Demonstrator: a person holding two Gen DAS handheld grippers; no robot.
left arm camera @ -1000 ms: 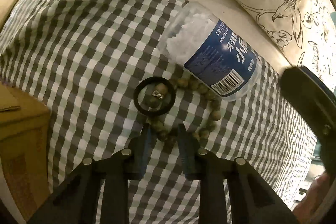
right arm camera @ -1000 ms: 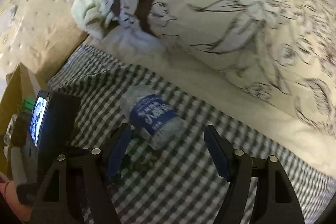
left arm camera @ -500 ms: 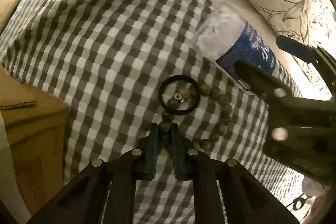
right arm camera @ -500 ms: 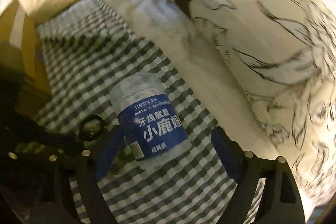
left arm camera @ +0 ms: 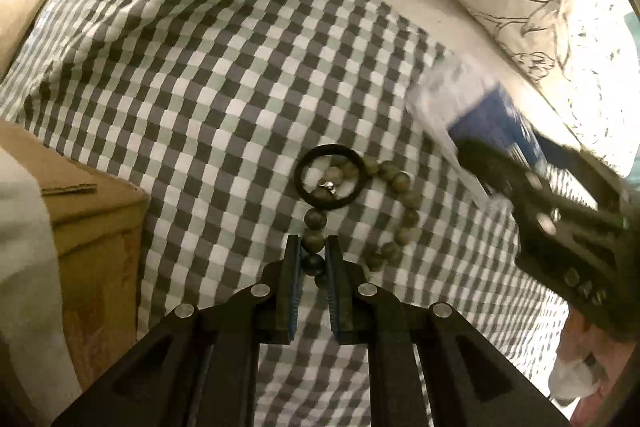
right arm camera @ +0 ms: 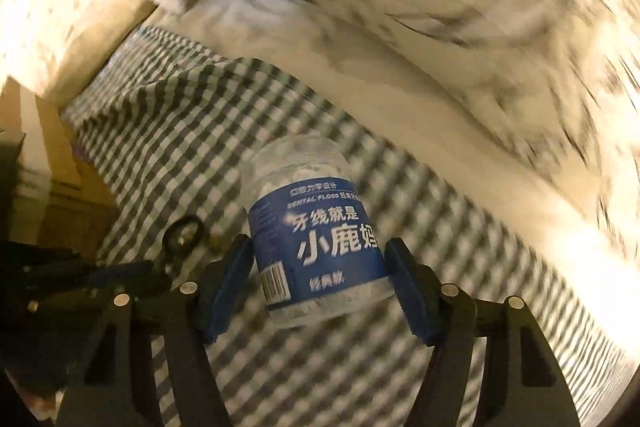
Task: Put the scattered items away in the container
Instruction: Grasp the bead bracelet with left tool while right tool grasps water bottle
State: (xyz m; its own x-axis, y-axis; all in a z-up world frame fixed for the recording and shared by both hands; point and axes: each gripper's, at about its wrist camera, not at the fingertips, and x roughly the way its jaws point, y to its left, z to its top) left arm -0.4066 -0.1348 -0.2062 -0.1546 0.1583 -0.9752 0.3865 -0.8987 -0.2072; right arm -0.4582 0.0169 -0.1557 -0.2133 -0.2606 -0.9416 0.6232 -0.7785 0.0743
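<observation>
Left gripper (left arm camera: 311, 261), pointing steeply down, has its jaws pinched on the near beads of the bead bracelet (left arm camera: 394, 215), apparently to lift it clear of the black ring (left arm camera: 329, 182) lying across its far end. Right gripper (right arm camera: 322, 285), also steep, straddles the floss jar (right arm camera: 310, 235) lying on the checked cloth (left arm camera: 200, 87) of the bed. Its jaws have just been closing; pads close beside the label, contact unclear. Cardboard box (left arm camera: 92, 223), likely the container, sits left.

Left gripper (left arm camera: 311, 259) pinched nearly shut, right gripper (right arm camera: 320, 283) (fingers closing) half spread, both pointing steeply down
</observation>
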